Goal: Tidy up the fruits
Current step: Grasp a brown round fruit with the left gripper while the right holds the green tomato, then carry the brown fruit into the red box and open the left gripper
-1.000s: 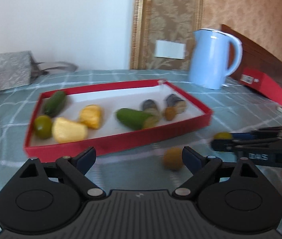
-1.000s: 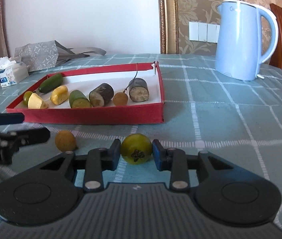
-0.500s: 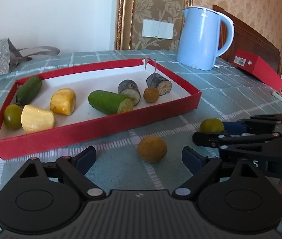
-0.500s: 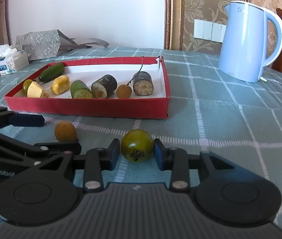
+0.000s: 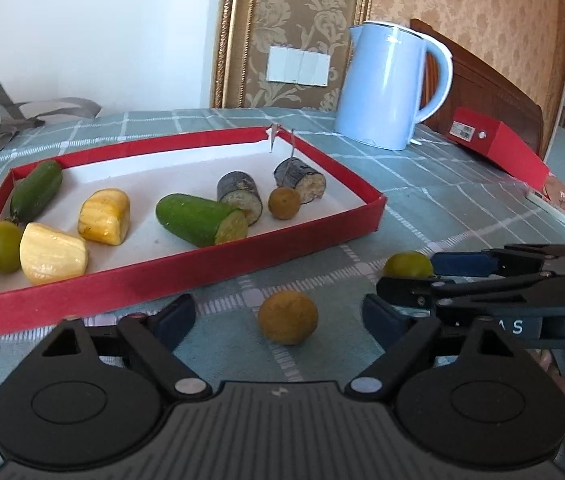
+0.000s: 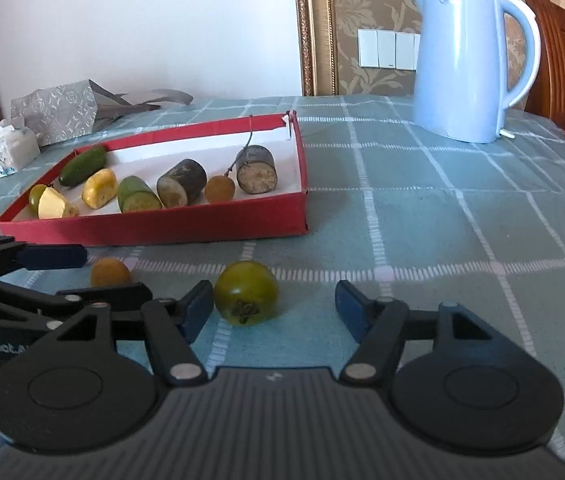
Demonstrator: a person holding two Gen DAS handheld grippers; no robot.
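Green tomato [image 5: 408, 265] — half behind right gripper [image 5: 406, 292]

Bright daylight fills the room, soft shadows under the fruit; both views are sharp, though fisheye bends the wall edges (corners go dark)

Left gripper [image 5: 278, 318] spread wide around a brown round fruit [image 5: 287, 317] — red tray [image 5: 170, 270] just beyond.

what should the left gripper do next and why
Probably close the left gripper on the brown fruit: it lies on the tablecloth between the open fingers, outside the red tray. The right gripper is open around the green tomato, so neither is held yet.
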